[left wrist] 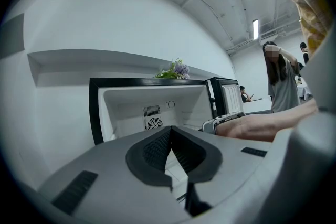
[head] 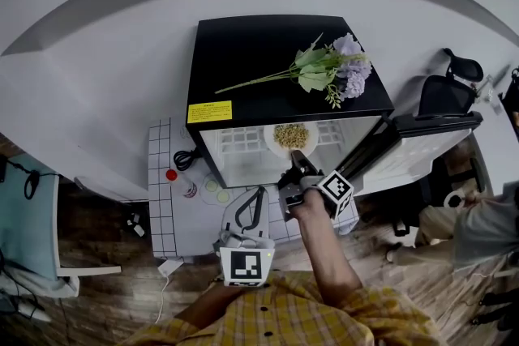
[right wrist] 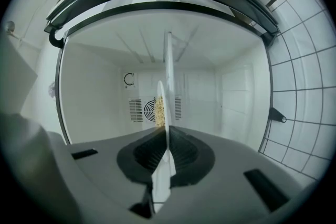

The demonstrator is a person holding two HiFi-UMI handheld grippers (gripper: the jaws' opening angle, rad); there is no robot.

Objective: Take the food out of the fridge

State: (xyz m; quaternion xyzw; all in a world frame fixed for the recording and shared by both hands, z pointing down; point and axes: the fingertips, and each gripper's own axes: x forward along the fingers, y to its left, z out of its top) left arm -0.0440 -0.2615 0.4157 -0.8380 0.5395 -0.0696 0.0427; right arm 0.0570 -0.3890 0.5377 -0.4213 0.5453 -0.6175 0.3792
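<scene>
While right tool (right wrist: 167, 157) pinches one plate (right wrist: 168, 86), one fridge (head: 276, 53) stands open.

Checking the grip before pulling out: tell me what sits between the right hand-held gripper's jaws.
The white plate of food, edge-on; the right hand-held gripper is shut on its rim, as the right gripper view shows.

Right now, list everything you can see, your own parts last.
fridge: one, black, door open
flowers: one bunch, purple and green, atop the fridge
plate: one, white, inside the fridge
food: one heap, yellowish, on the plate
mat: one, white, floor beside the fridge
chair: one, black, right of the fridge
left tongs: one, grey, shut and empty, before the fridge
right tongs: one, grey, shut on the plate's rim
</scene>
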